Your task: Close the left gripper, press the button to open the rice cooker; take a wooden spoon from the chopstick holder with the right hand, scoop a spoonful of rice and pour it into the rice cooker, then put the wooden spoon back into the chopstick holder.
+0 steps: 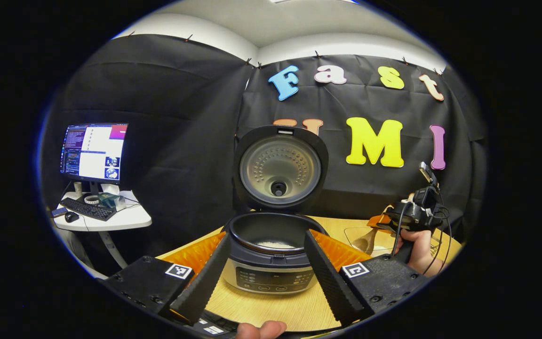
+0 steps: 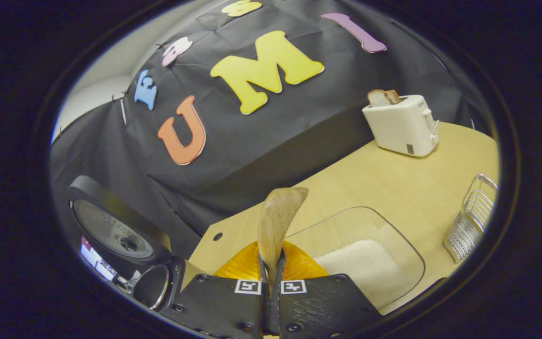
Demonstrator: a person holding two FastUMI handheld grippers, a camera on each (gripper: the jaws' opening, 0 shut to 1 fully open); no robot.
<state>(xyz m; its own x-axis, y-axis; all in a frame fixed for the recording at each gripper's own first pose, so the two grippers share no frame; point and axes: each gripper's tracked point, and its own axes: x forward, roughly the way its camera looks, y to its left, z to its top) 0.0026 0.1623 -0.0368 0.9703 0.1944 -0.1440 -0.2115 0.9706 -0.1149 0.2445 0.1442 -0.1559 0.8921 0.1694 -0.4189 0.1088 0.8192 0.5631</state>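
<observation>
here left gripper (image 1: 265, 263) fingers apart; right gripper (image 2: 271, 268) fingers clamped on wooden spoon (image 2: 276, 221).

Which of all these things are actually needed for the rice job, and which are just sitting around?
Part of the job:
- rice cooker, lid up, some rice inside
- wooden spoon, clamped in the right hand-held gripper
- glass dish of rice
- metal chopstick holder
- left hand-held gripper, open

Just lying about:
- toaster with bread
- monitor and keyboard on a side table
</observation>
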